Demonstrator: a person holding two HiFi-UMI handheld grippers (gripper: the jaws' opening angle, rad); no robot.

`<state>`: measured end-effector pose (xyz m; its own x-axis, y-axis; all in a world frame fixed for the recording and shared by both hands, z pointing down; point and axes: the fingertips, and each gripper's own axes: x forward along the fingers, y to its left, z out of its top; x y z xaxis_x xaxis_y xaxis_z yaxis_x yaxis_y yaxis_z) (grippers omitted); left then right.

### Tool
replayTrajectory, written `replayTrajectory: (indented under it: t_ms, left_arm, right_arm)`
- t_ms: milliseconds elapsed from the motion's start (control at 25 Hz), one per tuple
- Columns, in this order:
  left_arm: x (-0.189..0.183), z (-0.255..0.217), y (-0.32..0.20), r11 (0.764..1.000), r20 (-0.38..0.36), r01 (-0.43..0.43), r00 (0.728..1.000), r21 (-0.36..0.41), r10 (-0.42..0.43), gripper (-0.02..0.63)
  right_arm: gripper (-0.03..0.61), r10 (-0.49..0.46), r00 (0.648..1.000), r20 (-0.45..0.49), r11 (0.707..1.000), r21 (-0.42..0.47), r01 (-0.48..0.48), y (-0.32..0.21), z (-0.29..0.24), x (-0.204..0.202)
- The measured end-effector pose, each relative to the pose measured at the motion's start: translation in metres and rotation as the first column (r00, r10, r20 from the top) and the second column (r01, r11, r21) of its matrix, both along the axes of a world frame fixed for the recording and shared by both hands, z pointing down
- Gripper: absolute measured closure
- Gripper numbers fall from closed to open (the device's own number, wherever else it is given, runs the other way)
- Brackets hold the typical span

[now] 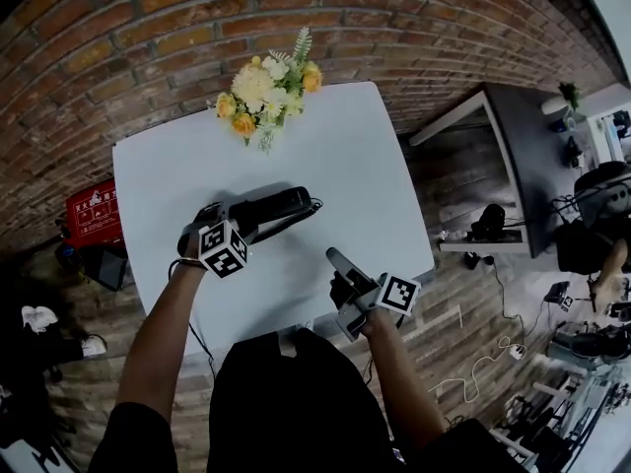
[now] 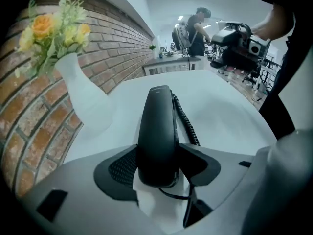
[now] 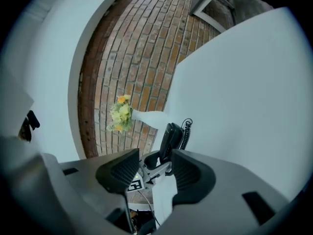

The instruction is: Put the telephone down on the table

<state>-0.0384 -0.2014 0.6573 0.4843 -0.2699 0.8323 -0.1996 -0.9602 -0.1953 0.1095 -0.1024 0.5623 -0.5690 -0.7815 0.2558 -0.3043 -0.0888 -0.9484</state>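
Observation:
A black telephone handset [image 1: 271, 207] with a coiled cord [image 2: 186, 119] is over the left part of the white table [image 1: 345, 166]. My left gripper [image 1: 237, 217] is shut on its near end; in the left gripper view both pads press the sides of the handset [image 2: 159, 131], which points away along the table. My right gripper [image 1: 343, 269] hangs by the table's front edge, to the right of the handset and apart from it. In the right gripper view its jaws [image 3: 152, 168] stand open with nothing between them, and the handset [image 3: 171, 138] shows far beyond the gap.
A white vase of yellow flowers [image 1: 266, 92] stands at the table's far edge, against the brick wall [image 1: 148, 28]. A red box [image 1: 94, 213] sits on the floor at left. A dark desk [image 1: 513, 156] and office clutter lie to the right.

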Motion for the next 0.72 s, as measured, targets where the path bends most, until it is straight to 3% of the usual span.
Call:
replayTrajectory:
  t_ms: [160,240,440,560,600,720]
  left_arm:
    - [-0.005,0.006,0.002,0.998,0.034,0.058,0.998,0.031,-0.059,0.346]
    - [-0.010,0.001,0.000,0.993,0.028,0.106,0.994,0.048,-0.107,0.311]
    - [-0.007,-0.052,0.018,0.971,-0.105,0.229,0.970,0.072,-0.221,0.307]
    - [-0.004,-0.095,0.045,0.936,-0.241,0.351,0.910,0.011,-0.338,0.325]
    - [-0.002,-0.107,0.057,0.921,-0.282,0.389,0.883,-0.013,-0.377,0.365]
    - [0.004,-0.134,0.098,0.873,-0.384,0.480,0.792,-0.090,-0.475,0.469]
  right_arm:
    - [0.360,0.008,1.000,-0.017,0.998,0.069,-0.007,0.023,-0.024,0.022]
    - [0.359,0.000,1.000,-0.019,0.993,0.118,0.002,0.029,-0.040,0.029]
    - [0.385,-0.045,0.996,-0.073,0.975,0.212,0.059,0.051,-0.068,0.044]
    - [0.466,-0.072,0.991,-0.114,0.962,0.255,0.099,0.064,-0.078,0.054]
    - [0.506,-0.081,0.989,-0.124,0.958,0.265,0.112,0.069,-0.080,0.057]
    - [0.536,-0.128,0.977,-0.171,0.940,0.293,0.174,0.084,-0.086,0.061]
